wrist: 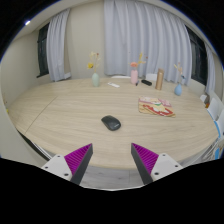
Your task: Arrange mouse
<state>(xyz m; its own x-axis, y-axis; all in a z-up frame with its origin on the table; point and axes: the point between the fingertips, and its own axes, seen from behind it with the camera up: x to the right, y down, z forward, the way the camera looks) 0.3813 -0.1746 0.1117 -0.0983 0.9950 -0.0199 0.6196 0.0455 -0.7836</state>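
Observation:
A dark grey computer mouse (110,122) lies on the light wooden table (60,115), near its middle. My gripper (112,158) is open and empty, its magenta pads (79,157) spread wide. The mouse lies well ahead of the fingers, about in line with the gap between them, not touching either.
At the far side of the table stand a small vase with flowers (95,77), a pink cup (134,75), a brown bottle (158,79) and a light blue vase (179,88). A colourful flat item (156,106) lies to the right beyond the mouse. Curtains hang behind.

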